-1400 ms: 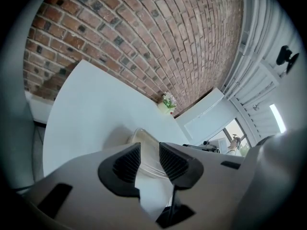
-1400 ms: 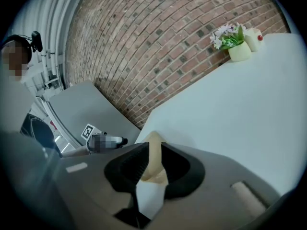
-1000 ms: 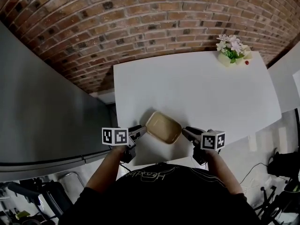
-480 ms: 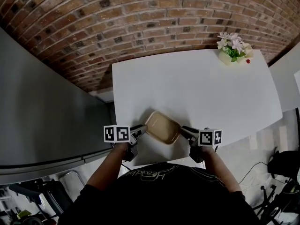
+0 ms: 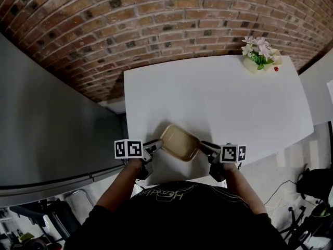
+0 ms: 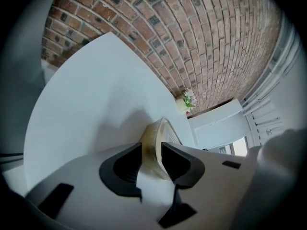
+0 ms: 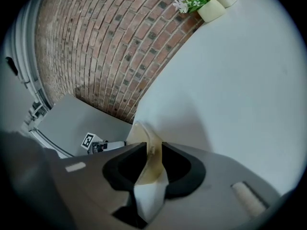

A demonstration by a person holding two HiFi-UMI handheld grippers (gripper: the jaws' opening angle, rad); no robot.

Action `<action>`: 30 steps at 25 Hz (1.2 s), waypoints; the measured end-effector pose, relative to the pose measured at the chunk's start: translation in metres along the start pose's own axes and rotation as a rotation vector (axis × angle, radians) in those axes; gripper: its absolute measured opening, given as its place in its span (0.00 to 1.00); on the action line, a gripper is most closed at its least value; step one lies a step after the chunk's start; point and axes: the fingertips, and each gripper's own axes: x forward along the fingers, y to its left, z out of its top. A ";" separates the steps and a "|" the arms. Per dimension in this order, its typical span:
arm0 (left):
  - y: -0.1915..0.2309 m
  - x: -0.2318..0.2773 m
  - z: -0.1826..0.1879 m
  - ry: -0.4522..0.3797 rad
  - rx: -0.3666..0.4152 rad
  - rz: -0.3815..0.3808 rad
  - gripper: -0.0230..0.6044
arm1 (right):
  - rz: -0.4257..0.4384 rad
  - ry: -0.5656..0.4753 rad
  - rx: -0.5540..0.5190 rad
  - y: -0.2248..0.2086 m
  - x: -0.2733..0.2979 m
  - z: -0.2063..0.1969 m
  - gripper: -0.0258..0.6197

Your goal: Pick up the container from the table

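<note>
A shallow tan container [image 5: 179, 142] sits near the front edge of the white table [image 5: 218, 98], with a gripper at each end. My left gripper [image 5: 156, 146] straddles its left rim and my right gripper [image 5: 205, 148] straddles its right rim. In the left gripper view the rim [image 6: 160, 131] stands upright in the narrow gap of my left gripper [image 6: 151, 152]. The right gripper view shows the thin rim [image 7: 144, 135] inside my right gripper [image 7: 153, 155]. Both pairs of jaws have just been closing with the rim between them, and I see no firm squeeze.
A small pot of pink and white flowers [image 5: 258, 53] stands at the table's far right corner. A brick wall [image 5: 156, 14] runs behind the table. A grey panel [image 5: 41, 129] lies to the left, and cables [image 5: 307, 191] lie on the floor at the right.
Both grippers have rolled slightly and drawn a little closer onto the container's ends. The container stays in nearly the same place.
</note>
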 end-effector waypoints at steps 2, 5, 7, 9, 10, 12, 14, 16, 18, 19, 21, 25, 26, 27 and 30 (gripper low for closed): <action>-0.002 0.000 0.001 -0.002 -0.007 -0.009 0.21 | 0.004 -0.003 0.006 0.001 0.000 0.000 0.20; -0.004 0.000 0.002 -0.002 0.001 -0.004 0.19 | 0.014 -0.006 0.015 0.002 0.000 0.000 0.19; -0.004 0.000 0.001 -0.002 -0.004 -0.002 0.19 | 0.018 -0.006 0.012 0.004 0.000 0.000 0.16; -0.004 0.000 0.001 -0.007 -0.008 -0.001 0.19 | 0.010 -0.002 -0.003 0.005 0.000 0.001 0.15; -0.004 0.000 0.001 -0.009 -0.009 0.000 0.18 | 0.007 0.000 -0.011 0.005 0.001 0.001 0.14; -0.004 -0.001 0.001 -0.013 -0.009 0.005 0.18 | 0.008 0.001 -0.006 0.005 0.002 0.001 0.14; -0.003 -0.001 0.000 -0.015 -0.010 0.009 0.18 | 0.010 -0.003 0.011 0.004 0.002 0.001 0.14; -0.004 -0.002 0.000 -0.022 -0.011 0.012 0.18 | 0.006 -0.005 0.010 0.004 0.001 0.001 0.14; -0.005 -0.003 0.001 -0.031 -0.009 0.013 0.18 | 0.005 -0.005 0.002 0.005 0.001 0.002 0.13; -0.007 -0.004 0.001 -0.035 -0.006 0.014 0.18 | 0.007 -0.006 0.000 0.005 0.001 0.002 0.13; -0.010 -0.006 0.000 -0.043 -0.002 0.014 0.18 | 0.017 -0.011 0.001 0.006 -0.002 0.002 0.13; -0.021 -0.013 -0.006 -0.062 0.003 0.004 0.18 | 0.046 -0.022 0.003 0.013 -0.011 0.001 0.13; -0.024 -0.015 -0.007 -0.067 0.008 0.001 0.18 | 0.051 -0.026 -0.005 0.016 -0.013 0.001 0.13; -0.027 -0.018 -0.008 -0.074 0.014 -0.002 0.18 | 0.054 -0.030 -0.018 0.019 -0.016 0.002 0.13; -0.040 -0.027 -0.012 -0.102 0.034 -0.009 0.18 | 0.066 -0.041 -0.077 0.030 -0.025 0.003 0.13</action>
